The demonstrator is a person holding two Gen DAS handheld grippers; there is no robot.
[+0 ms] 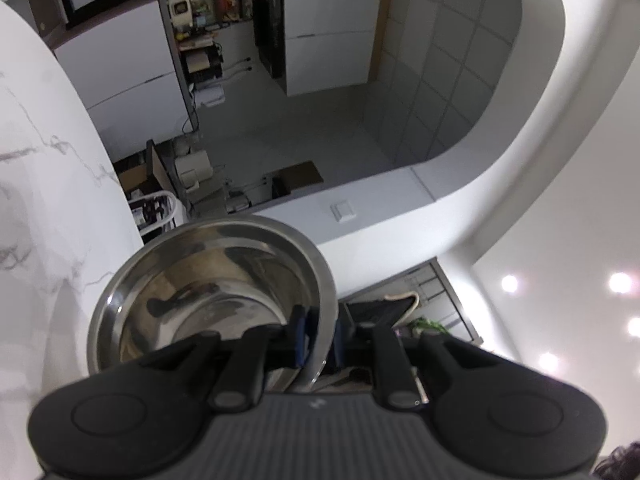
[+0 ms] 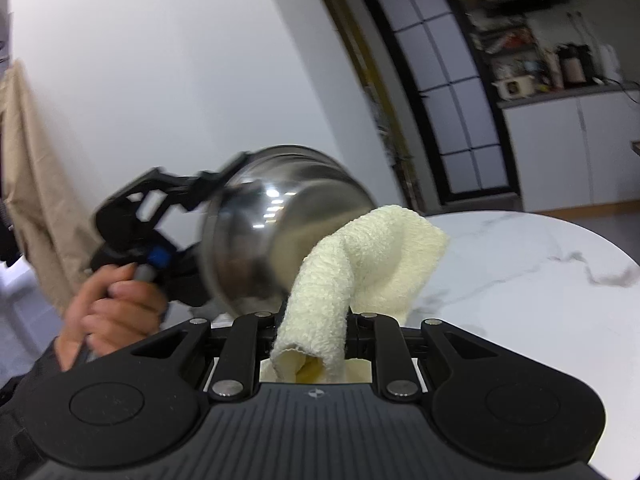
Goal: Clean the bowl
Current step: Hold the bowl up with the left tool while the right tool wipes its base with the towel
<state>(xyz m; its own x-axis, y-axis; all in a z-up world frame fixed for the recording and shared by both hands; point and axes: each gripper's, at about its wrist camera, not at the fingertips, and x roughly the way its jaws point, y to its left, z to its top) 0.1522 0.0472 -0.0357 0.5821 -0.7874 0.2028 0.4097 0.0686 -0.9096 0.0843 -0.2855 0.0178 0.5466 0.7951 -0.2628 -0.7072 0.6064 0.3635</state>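
Both tools loaded: left gripper (image 1: 318, 336) clamped on steel bowl (image 1: 212, 300) rim, held tilted in air beside marble table (image 2: 520, 264) edge; right gripper (image 2: 316, 332) clamped on cream cloth (image 2: 360, 264), near bowl underside. Wiping apparently not yet finished.

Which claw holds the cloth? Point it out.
The right claw: its jaws pinch the cream cloth. The left claw grips the steel bowl by its rim instead.

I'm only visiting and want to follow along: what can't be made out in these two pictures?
- Left wrist view: whether the bowl is dirty; reflections mask it.
- Right wrist view: the right gripper fingertips, wrapped in the cloth.
- Right wrist view: the left gripper on the rim, blurred.
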